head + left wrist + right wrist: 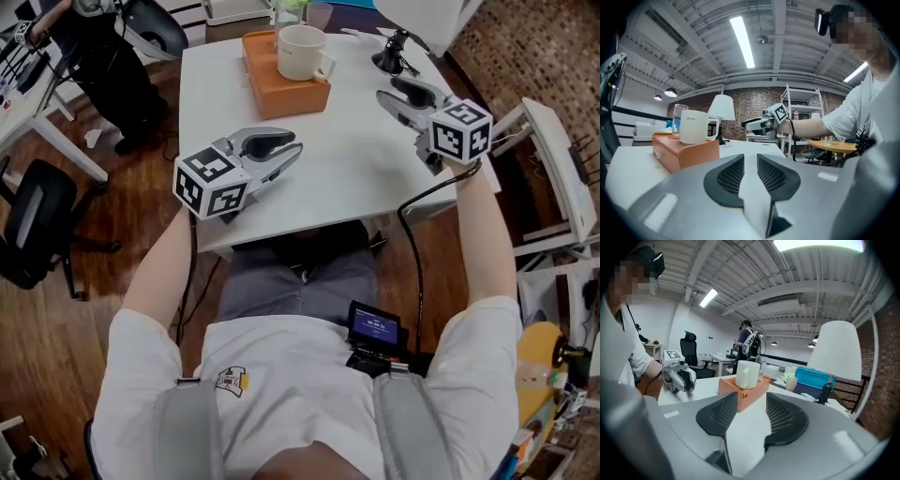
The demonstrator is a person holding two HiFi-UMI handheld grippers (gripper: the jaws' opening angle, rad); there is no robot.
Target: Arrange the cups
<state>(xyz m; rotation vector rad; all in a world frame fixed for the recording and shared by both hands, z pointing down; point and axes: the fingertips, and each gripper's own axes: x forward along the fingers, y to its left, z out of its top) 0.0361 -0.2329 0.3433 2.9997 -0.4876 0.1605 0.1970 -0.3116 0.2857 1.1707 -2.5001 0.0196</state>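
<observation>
Left gripper [291, 156] is over the near table [356, 178] edge, jaws a narrow gap apart, nothing between them. Right gripper [392, 92] is further in, jaws parted, also empty (the box only shows through the gap, well beyond). Mid-table: orange box [281, 92], with a white mug [300, 52] upright on its far end, long axis vertical, handle toward the right gripper's side. Behind it I see a clear glass [287, 13], mostly hidden by the mug; contents unclear.
</observation>
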